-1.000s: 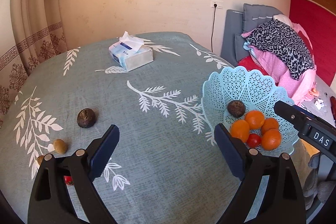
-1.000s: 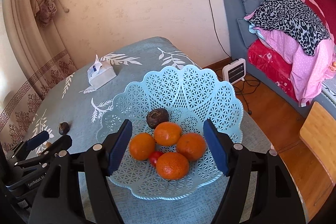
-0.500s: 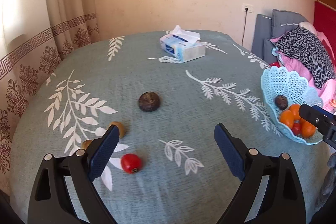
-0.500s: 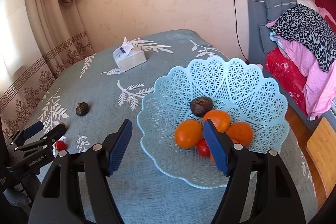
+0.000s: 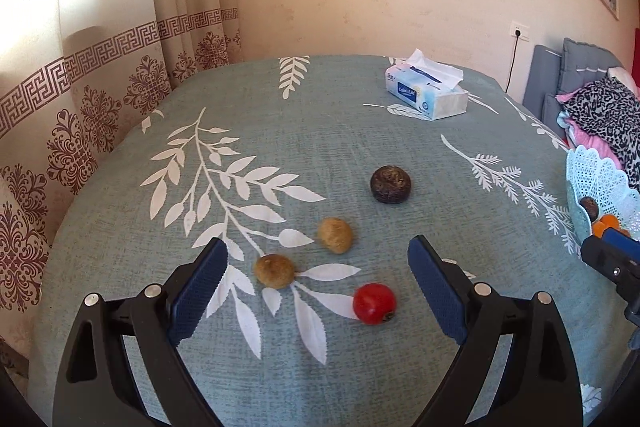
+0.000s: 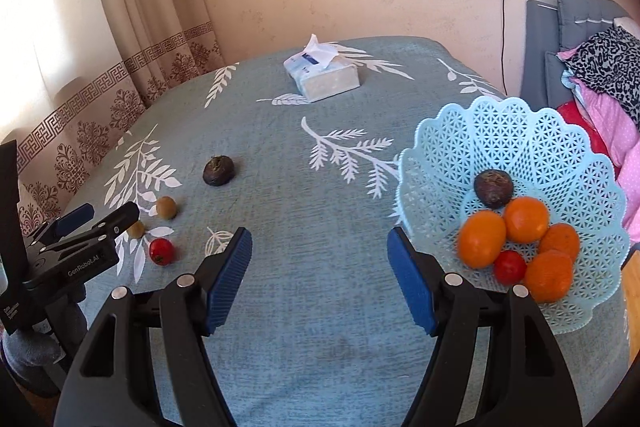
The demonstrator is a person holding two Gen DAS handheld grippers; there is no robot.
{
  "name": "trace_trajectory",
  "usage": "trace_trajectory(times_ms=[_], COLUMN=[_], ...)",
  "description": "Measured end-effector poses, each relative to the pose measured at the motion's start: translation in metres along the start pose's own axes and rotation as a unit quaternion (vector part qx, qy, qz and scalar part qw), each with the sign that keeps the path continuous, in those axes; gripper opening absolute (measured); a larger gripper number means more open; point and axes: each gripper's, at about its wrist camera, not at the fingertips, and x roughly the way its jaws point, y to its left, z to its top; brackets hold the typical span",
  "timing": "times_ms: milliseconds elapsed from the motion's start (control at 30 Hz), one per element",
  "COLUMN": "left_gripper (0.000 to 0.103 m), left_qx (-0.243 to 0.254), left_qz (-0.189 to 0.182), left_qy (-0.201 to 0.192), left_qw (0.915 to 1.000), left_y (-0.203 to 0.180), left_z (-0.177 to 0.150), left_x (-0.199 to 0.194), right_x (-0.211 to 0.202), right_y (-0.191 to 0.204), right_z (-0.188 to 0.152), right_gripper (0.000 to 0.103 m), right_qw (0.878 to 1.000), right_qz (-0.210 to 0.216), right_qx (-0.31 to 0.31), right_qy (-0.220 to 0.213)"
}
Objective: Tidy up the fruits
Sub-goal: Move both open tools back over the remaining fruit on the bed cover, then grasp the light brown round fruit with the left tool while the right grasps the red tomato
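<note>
Both tongs have swung left, away from the basket (image 6: 512, 147). The left tongs (image 5: 318, 271) now hang over the loose fruit, the tomato (image 5: 375, 303) and two brown fruits between their open jaws; the right tongs (image 6: 319, 255) face bare table (image 6: 320, 327).

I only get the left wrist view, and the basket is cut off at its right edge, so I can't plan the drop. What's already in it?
Observer: The basket holds four oranges, one small red fruit and one dark wrinkled fruit.
Operator: Any space for more?
Observer: Yes. The fruit is bunched at the bottom of the bowl, and the lattice wall behind and beside it is bare.
Operator: Is the right gripper carrying anything?
Observer: No. The right gripper is open, with only tablecloth showing between its jaws.
</note>
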Motion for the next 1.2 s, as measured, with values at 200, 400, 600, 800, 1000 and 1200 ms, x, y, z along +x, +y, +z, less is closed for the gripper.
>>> trace_trajectory(times_ms=[200,400,600,800,1000,1200], left_gripper=[0.091,0.091,0.08,0.051,0.029,0.029], left_qx=[-0.016,-0.018,-0.026,-0.026,-0.035,-0.035], left_qz=[0.018,0.027,-0.003,-0.028,-0.052,-0.031], left_qy=[0.004,0.021,0.045,0.069,0.069,0.044], left_qw=[0.9997,0.9993,0.9986,0.9969,0.9956,0.9979], left_y=[0.031,0.05,0.05,0.046,0.046,0.047], left_z=[-0.005,-0.014,-0.017,-0.017,-0.019,-0.017], left_x=[0.003,0.011,0.027,0.043,0.042,0.031], right_x=[0.008,0.019,0.026,0.033,0.04,0.049], right_y=[0.024,0.043,0.057,0.067,0.082,0.101], right_z=[-0.004,-0.009,-0.011,-0.01,-0.013,-0.014], right_gripper=[0.072,0.072,0.072,0.072,0.072,0.072], right_qw=[0.999,0.998,0.997,0.995,0.992,0.988], right_qz=[0.013,0.026,0.034,0.047,0.062,0.079], right_qx=[-0.026,-0.044,-0.064,-0.073,-0.091,-0.112], right_qy=[0.015,0.032,0.042,0.05,0.056,0.067])
